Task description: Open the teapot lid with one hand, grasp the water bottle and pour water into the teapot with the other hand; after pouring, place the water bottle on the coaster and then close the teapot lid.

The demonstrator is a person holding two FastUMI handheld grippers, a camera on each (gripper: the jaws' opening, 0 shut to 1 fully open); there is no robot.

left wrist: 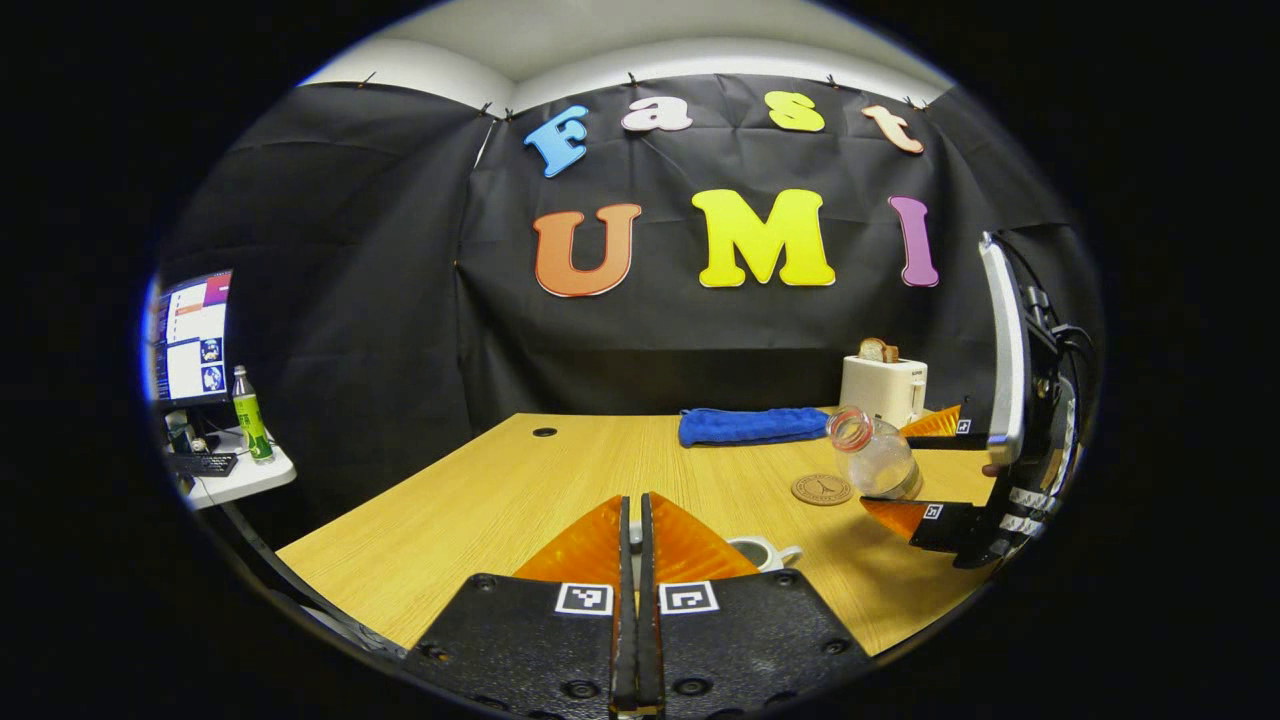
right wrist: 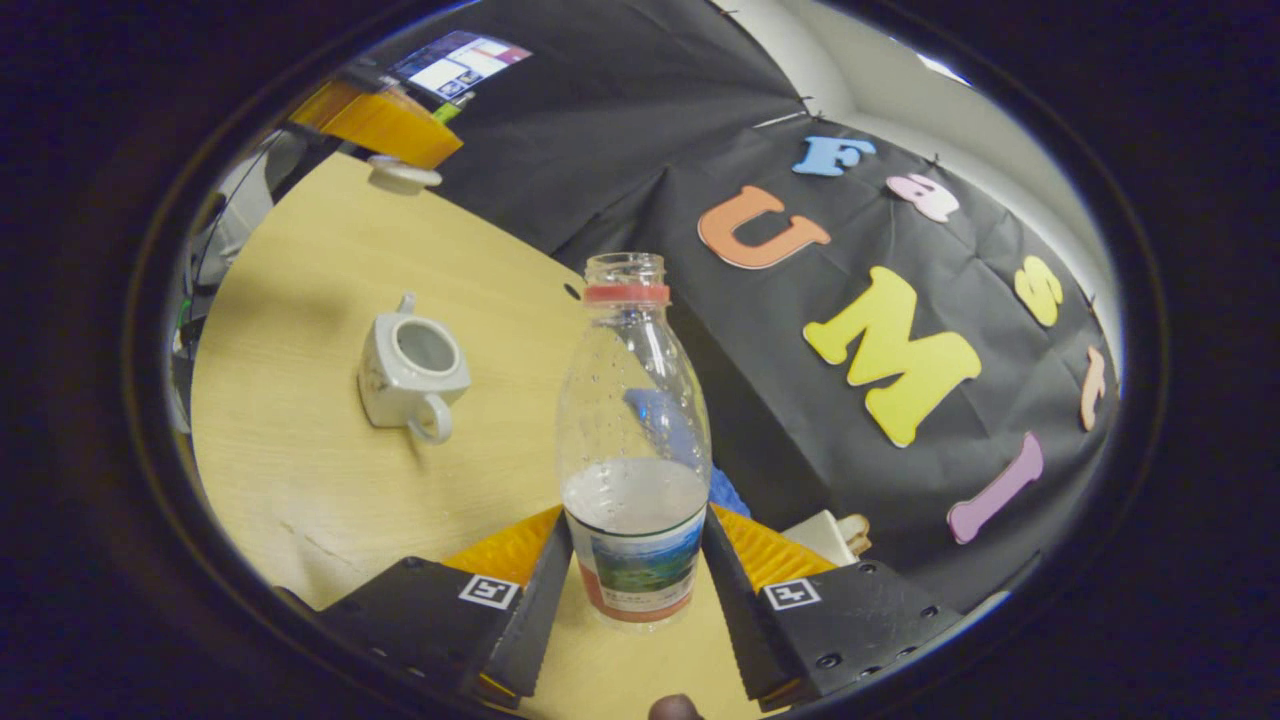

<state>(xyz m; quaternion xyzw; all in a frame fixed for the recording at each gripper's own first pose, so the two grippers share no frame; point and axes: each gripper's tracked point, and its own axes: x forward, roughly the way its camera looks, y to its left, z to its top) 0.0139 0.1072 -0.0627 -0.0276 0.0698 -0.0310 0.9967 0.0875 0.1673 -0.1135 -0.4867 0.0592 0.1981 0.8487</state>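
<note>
In my right gripper (right wrist: 635, 560) I held the clear plastic water bottle (right wrist: 635, 440), uncapped, with a red neck ring, both fingers pressed on its labelled lower body. It was about a third full, its long axis running away from my fingers. From the left gripper view the bottle (left wrist: 876, 456) leaned with its mouth tipped toward the middle of the desk, hanging just above the round brown coaster (left wrist: 822, 489), which lay near the desk's right side in front of the rolled blue towel (left wrist: 752, 425).

My left gripper (left wrist: 630, 560) was pinched narrow on the small white teapot lid (right wrist: 404, 175), lifted clear of the pale wooden desk (left wrist: 480, 500). The white ceramic teapot (right wrist: 410, 370) stood open on the desk, off to the left of the bottle's mouth and well apart from it. I judged the coaster the nearer target, so lowering the bottle upright onto it came next; the lid could wait above
</note>
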